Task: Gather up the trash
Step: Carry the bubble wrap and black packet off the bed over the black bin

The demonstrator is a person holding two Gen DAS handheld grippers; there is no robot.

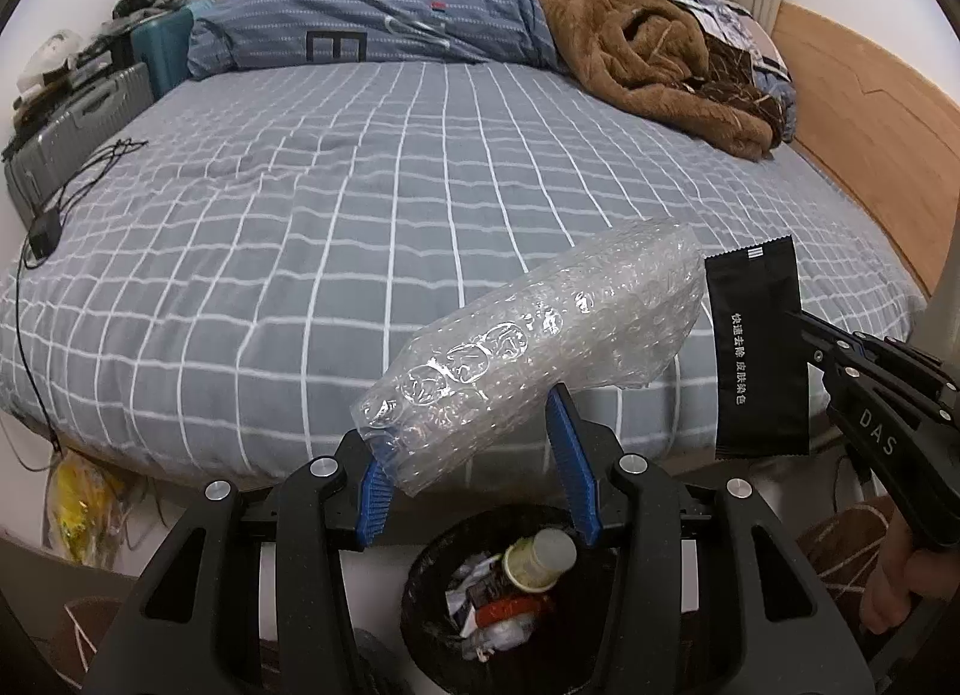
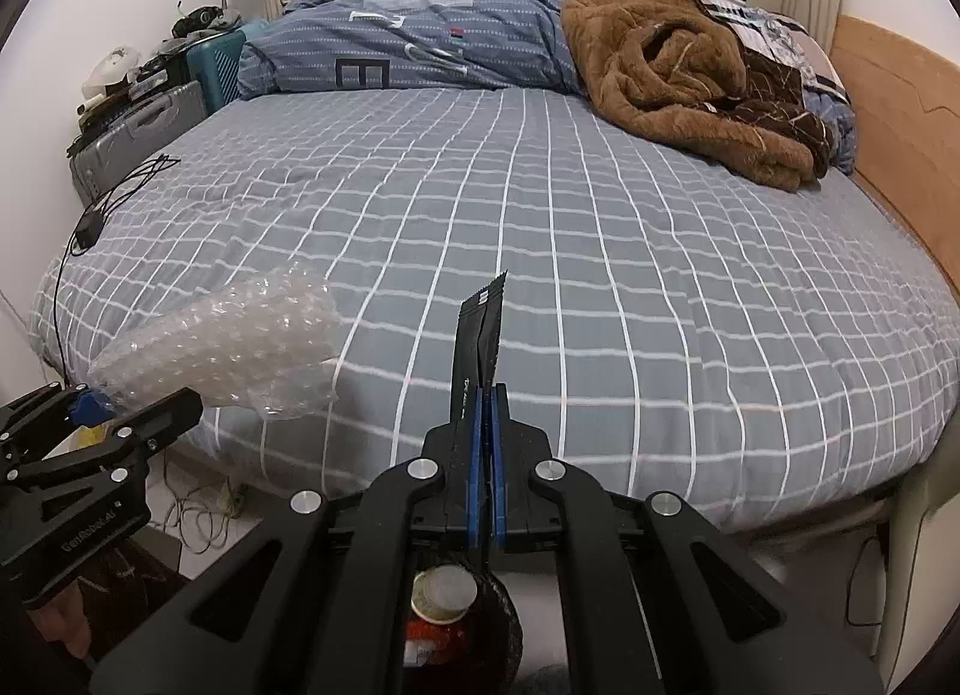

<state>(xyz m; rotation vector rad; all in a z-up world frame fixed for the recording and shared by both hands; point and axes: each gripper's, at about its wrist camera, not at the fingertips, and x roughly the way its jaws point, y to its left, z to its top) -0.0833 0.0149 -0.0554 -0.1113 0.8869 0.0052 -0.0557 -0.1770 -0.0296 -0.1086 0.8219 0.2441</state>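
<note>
Holding: both grippers carry trash above the bin; the step in hand looks like dropping it in.
Left gripper (image 1: pixel 474 455): its blue pads squeeze the low end of the bubble wrap (image 1: pixel 540 335), jaws part way apart and clamped on it.
Bubble wrap: it sticks up toward 1 o'clock in the left view, out over the edge of the bed (image 1: pixel 360 203).
Right gripper (image 2: pixel 486 413): jaws pressed together on the black packet (image 2: pixel 480 335), which stands straight up toward 12 o'clock.
Trash bin (image 1: pixel 420 587): it sits at 6 o'clock under both grippers, on the floor by the bed, with a paper cup (image 1: pixel 540 560) and scraps inside.
Do it well: bring each piece right over the bin mouth first, then let go.
Watch out: the wrap is long and light, so I think it may tip out; lower it before letting go.
Packet: it is thin, so it should fall straight.
</note>
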